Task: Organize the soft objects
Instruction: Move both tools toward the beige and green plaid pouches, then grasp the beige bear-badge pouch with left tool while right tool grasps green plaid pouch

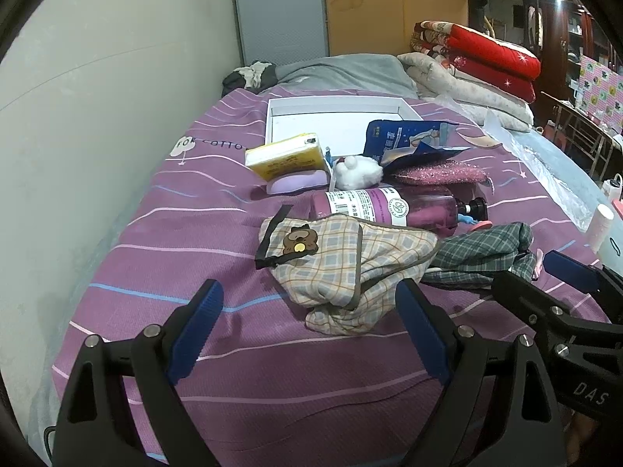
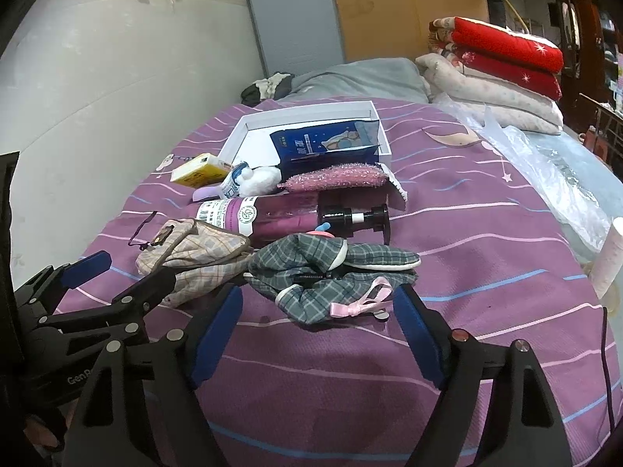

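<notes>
You face bed [image 1: 241,369] under purple striped sheet; pale wall [image 1: 97,116] on left, grey panel [image 2: 292,11] behind, folded red quilts [image 2: 510,52] far right, dark cabinet [image 1: 541,19] beyond.

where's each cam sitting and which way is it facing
Left wrist: on the left gripper, angled down over the purple bed at the beige plaid pouch; own open fingers show, right gripper at right.
Right wrist: on the right gripper, facing the green plaid pouch; left gripper at left.
Shared: both pouches, purple pump bottle, white box.
</notes>
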`<state>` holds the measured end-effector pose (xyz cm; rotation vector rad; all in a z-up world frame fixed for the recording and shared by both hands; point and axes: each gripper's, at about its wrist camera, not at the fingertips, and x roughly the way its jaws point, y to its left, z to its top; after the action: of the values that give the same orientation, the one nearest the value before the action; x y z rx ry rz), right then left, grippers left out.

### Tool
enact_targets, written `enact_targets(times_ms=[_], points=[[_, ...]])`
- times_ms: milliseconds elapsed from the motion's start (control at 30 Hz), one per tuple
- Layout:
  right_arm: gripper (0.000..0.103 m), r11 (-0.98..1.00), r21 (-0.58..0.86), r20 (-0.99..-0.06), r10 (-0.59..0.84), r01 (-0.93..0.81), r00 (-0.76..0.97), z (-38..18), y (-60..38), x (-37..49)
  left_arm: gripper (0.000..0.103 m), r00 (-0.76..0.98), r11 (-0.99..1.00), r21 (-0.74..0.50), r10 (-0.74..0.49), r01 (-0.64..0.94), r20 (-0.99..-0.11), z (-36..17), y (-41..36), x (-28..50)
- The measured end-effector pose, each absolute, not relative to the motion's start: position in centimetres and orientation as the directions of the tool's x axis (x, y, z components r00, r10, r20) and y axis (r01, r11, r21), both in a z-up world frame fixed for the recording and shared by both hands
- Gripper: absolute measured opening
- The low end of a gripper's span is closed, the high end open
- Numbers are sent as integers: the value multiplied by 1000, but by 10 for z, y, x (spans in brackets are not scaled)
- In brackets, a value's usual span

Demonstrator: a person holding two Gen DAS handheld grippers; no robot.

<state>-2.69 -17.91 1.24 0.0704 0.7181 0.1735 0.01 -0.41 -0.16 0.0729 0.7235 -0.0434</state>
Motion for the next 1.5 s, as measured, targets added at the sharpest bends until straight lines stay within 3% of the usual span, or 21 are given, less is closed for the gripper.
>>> enact_targets(times_ms=[467,867,1133,1433,1500], points=[[80,978,163,-653,207,-132,728,10,-185,-25,90,750,995,59,-22,81,-662,3,-3,-2],[67,978,164,-664,208,-131,718,9,-184,-22,90,750,994,73,-10,78,-662,1,-5,2],[53,978,162,-683,206,-130,700,15,-183,-9,87,689,984,104,-24,143,-724,-4,-15,22],[50,970,217,-720,235,-111,653,12,-192,15,85,625,991,44,-46,128,-779,-8,-2,51],[50,966,234,-731,250,-111,635,10,-192,18,77,596,989,25,-67,145,-800,-12,-3,57]])
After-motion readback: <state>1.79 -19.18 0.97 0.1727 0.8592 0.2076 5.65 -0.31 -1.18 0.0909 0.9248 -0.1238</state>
